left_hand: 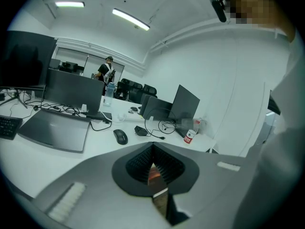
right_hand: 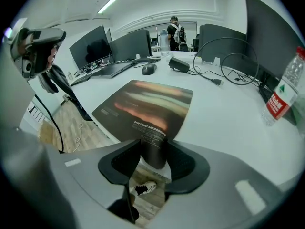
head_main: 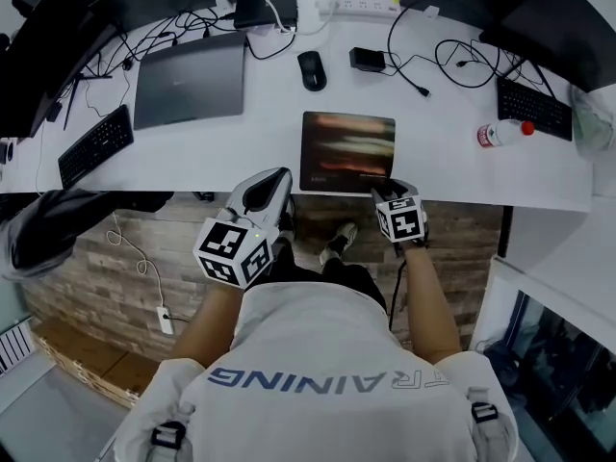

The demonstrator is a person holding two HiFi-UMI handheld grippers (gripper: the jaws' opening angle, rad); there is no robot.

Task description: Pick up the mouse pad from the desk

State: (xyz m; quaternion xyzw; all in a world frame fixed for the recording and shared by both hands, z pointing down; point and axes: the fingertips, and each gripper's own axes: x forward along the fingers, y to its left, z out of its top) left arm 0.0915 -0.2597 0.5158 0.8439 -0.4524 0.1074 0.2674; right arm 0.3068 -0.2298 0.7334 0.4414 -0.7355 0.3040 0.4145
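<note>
The dark mouse pad [head_main: 347, 150] with orange streaks lies flat at the desk's front edge, in front of me. Its near right corner [right_hand: 153, 149] sits in the gap between the jaws of my right gripper [right_hand: 153, 157], which stand apart on either side of it. I cannot see the pads pressing on it. In the head view the right gripper [head_main: 383, 193] points steeply down at that corner. My left gripper [head_main: 272, 183] hangs at the desk edge left of the pad, clear of it. Its jaws [left_hand: 153, 149] are shut and hold nothing.
A black mouse [head_main: 311, 69] and a small black box [head_main: 367, 60] lie behind the pad. A closed laptop [head_main: 190, 78] and a keyboard [head_main: 94, 145] are to the left. A plastic bottle [head_main: 502, 133], a second keyboard [head_main: 535, 107] and loose cables [head_main: 462, 64] are on the right.
</note>
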